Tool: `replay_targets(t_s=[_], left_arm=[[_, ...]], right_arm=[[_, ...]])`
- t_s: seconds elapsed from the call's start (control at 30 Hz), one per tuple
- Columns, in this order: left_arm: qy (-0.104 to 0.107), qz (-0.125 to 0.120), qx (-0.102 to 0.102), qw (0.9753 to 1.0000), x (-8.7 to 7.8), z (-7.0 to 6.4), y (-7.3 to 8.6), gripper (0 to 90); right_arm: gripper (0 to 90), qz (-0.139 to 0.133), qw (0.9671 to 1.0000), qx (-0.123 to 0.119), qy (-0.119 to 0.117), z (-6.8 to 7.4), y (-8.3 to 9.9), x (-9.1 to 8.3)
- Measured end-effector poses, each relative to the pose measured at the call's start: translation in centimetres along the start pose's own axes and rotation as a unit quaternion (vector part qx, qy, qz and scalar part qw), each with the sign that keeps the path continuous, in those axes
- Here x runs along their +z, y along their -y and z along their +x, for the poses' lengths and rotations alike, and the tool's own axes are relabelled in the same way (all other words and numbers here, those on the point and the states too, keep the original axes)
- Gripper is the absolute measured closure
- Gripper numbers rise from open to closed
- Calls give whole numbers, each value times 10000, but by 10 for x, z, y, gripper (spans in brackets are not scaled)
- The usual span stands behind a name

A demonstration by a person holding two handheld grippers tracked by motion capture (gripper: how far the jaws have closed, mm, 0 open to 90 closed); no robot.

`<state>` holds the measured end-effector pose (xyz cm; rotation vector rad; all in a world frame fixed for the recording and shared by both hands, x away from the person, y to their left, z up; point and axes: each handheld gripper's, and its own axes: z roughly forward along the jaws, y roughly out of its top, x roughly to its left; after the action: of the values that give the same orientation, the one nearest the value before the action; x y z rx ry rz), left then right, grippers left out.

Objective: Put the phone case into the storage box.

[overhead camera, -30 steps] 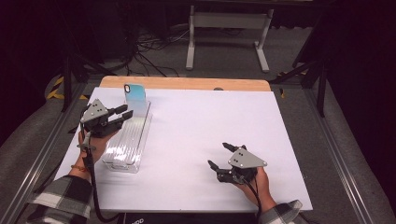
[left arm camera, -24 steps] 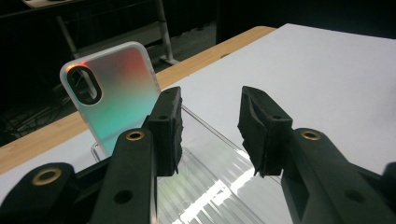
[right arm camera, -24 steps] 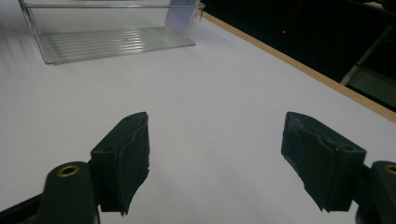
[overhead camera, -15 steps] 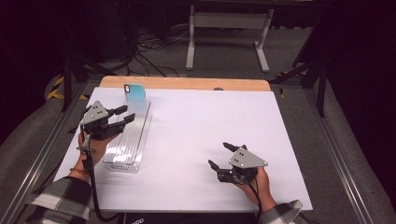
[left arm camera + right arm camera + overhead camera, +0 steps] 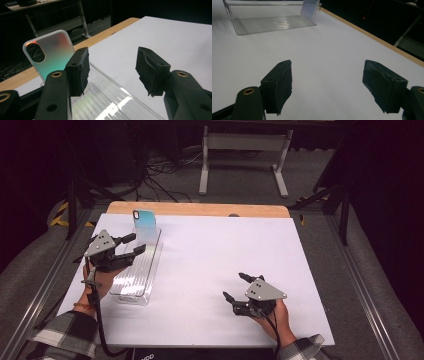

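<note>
White tabletop (image 5: 210, 255); both claws (image 5: 131, 244) (image 5: 236, 287) apart; left view reveals phone case (image 5: 50, 53) lens cutout.

My left black two-jaw gripper (image 5: 131, 244) carries a grey three-cornered plate (image 5: 100, 243) on top, dotted with small dark screws, and a black cable (image 5: 98, 320) trails from it past my sleeve. My right black two-jaw gripper (image 5: 237, 287) wears the same kind of grey plate (image 5: 265, 290). Up close, each jaw is a matte black arm with brass-ringed holes (image 5: 57, 74), tipped by a rough, dark foam-like pad (image 5: 152, 70). Both my sleeves (image 5: 70, 336) are plaid flannel in grey, black and white.
</note>
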<state>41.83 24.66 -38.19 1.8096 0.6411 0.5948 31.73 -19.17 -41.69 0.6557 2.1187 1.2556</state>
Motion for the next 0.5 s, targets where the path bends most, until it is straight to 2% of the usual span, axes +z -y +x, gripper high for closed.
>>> replay_targets(t_s=[0.5], left_arm=[[24,-71,23,10000,-4,-7,-1,342]], right_arm=[[241,-41,10000,-5,-1,-1,-1,-2]])
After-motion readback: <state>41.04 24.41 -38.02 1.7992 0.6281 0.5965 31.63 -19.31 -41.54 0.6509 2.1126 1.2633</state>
